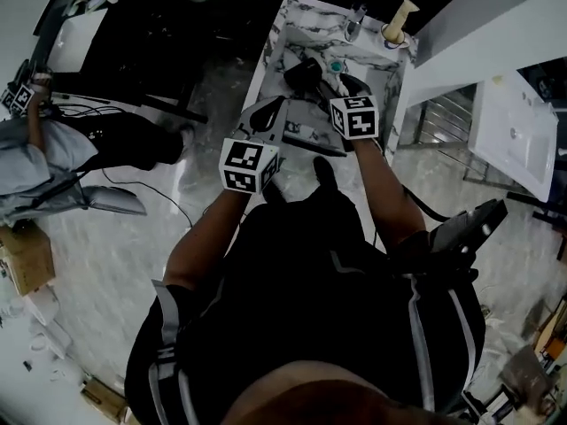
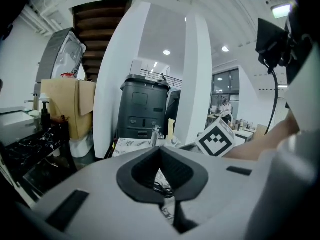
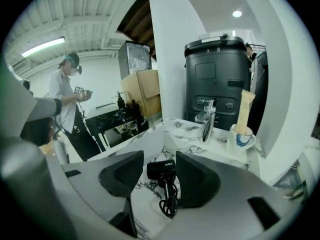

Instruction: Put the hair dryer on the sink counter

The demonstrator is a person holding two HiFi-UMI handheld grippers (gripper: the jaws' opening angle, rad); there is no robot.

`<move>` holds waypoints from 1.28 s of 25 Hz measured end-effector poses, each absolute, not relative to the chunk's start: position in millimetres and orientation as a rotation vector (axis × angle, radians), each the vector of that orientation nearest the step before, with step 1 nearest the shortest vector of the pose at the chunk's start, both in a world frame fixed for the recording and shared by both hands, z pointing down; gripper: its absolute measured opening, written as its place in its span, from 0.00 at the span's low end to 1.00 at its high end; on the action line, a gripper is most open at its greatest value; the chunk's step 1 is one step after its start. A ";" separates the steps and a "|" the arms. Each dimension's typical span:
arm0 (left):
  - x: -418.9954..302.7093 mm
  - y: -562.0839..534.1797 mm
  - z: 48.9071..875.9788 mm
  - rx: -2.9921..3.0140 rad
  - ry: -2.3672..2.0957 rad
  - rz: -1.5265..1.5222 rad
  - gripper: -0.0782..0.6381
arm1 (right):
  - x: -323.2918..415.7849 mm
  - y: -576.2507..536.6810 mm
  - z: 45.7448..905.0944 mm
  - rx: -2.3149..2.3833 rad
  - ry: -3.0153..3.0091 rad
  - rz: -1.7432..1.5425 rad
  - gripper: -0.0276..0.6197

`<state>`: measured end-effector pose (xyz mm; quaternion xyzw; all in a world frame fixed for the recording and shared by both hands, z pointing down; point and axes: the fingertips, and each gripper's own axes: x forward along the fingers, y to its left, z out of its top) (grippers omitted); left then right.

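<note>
A black hair dryer (image 3: 162, 169) lies on the marbled sink counter (image 3: 186, 130), its cord (image 3: 169, 204) coiled just in front of it. My right gripper (image 3: 160, 157) hangs over it, open, with a pad on either side of the dryer; a gap shows on the left side. In the head view the dryer (image 1: 306, 74) is a dark shape on the counter (image 1: 297, 18), with the right gripper (image 1: 331, 83) above it. My left gripper (image 2: 160, 149) is shut, its tips touching, and it sits beside the right one (image 1: 269, 113) over the counter's near edge.
A chrome faucet (image 3: 206, 122) and a cup holding a tube (image 3: 240, 135) stand at the back of the counter, in front of a dark grey bin (image 3: 218, 79). A soap bottle (image 1: 399, 21) stands by the faucet. Another person (image 3: 68, 100) stands at the left. A white basin (image 1: 516, 133) lies to the right.
</note>
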<state>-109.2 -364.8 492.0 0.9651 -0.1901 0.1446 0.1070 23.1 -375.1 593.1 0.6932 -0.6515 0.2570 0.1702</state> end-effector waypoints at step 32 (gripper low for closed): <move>-104.5 -336.1 380.9 2.960 -0.380 0.111 0.11 | 19.1 -275.9 395.6 2.415 -1.819 0.304 0.10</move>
